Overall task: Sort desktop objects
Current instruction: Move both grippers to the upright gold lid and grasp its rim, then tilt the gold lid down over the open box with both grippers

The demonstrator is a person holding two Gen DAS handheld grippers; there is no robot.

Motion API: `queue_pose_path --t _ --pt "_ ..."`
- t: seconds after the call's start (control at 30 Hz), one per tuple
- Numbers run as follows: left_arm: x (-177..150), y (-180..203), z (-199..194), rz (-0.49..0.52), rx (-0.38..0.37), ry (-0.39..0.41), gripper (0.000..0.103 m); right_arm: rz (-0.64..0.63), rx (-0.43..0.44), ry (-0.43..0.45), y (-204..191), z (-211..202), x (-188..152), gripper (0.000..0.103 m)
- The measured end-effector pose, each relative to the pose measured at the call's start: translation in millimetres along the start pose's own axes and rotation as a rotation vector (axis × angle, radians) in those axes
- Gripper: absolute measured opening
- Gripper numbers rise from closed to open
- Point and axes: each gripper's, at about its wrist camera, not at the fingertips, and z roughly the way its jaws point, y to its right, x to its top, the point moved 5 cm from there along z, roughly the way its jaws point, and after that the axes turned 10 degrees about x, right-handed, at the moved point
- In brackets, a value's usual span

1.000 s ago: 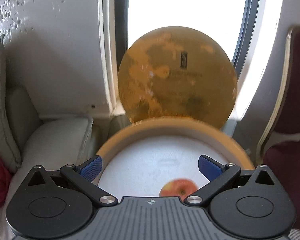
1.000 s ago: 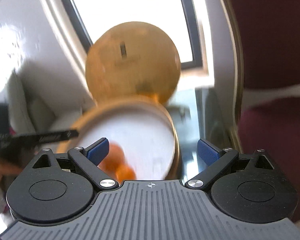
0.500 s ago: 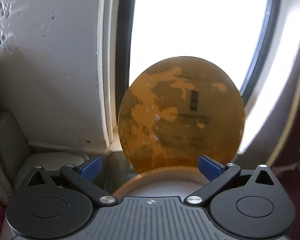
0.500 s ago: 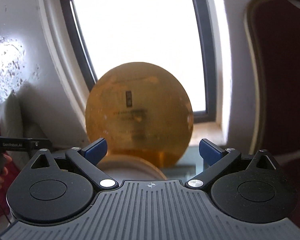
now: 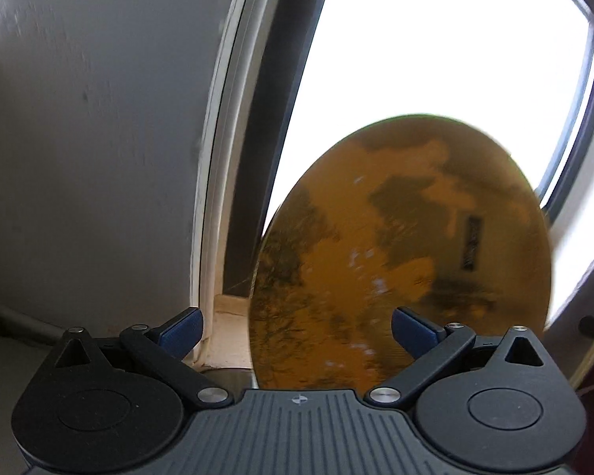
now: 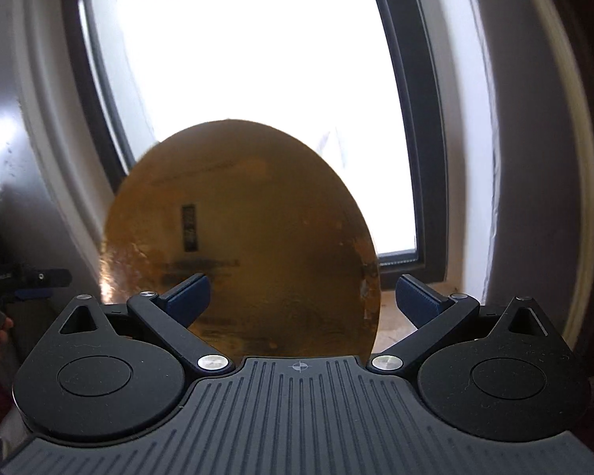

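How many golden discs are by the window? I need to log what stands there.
1. The golden disc stands on edge against the window, ahead of both open claws. The claw bodies hide everything below its lower edge, so more could lie there.

Both fisheye cameras sit just behind their own gripper's 2 fingers, looking forward at a bright window. The left wrist view faces it obliquely, with the golden disc close at lower right of frame. The right wrist view faces it squarely, the disc at lower centre. Both views share disc, window and sill.
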Motion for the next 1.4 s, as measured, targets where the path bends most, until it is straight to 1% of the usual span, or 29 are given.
queue_pose_path --t 0.1,0.17,0.23,0.33,0.5,0.63,0.77,0.83,0.93,1.03,1.13,1.2,1.3,1.4 --pt "-4 -14 21 -0.055 -0.022 -0.026 0.102 0.016 0.008 -0.023 15 23 -4 0.102" --pt "-8 -20 33 -0.108 -0.051 -0.050 0.102 0.025 0.020 -0.037 23 36 -6 0.102" --pt "-10 -23 42 -0.132 -0.076 -0.061 0.102 0.037 0.035 -0.044 30 49 -8 0.102" --pt "-14 -24 51 -0.134 -0.105 -0.046 0.102 0.050 0.062 -0.035 38 60 -11 0.103" --pt "-19 -29 58 -0.153 -0.149 -0.016 0.102 0.034 0.072 -0.025 44 80 -12 0.103" --pt "-21 -35 62 -0.168 -0.180 -0.007 0.102 0.043 0.115 -0.016 45 91 -13 0.103" --pt "-24 -47 64 -0.191 -0.190 0.003 0.103 0.084 0.120 0.016 51 97 -13 0.103" --pt "-24 -54 64 -0.209 -0.188 -0.002 0.103 0.110 0.127 0.030 57 97 -15 0.103" --pt "-23 -65 64 -0.209 -0.188 -0.017 0.103 0.128 0.141 0.063 62 96 -20 0.103" --pt "-22 -72 62 -0.207 -0.166 -0.014 0.103 0.145 0.160 0.074 65 98 -23 0.103" --pt "-21 -84 56 -0.202 -0.145 0.029 0.102 0.128 0.154 0.056 62 99 -21 0.103" --pt "-17 -92 48 -0.212 -0.147 0.060 0.102 0.091 0.153 0.056 57 96 -19 0.102" --pt "-9 -105 34 -0.222 -0.152 0.109 0.101 0.004 0.144 0.103 43 84 -13 0.100" --pt "4 -116 10 -0.219 -0.166 0.166 0.101 -0.039 0.128 0.178 30 67 1 0.099"
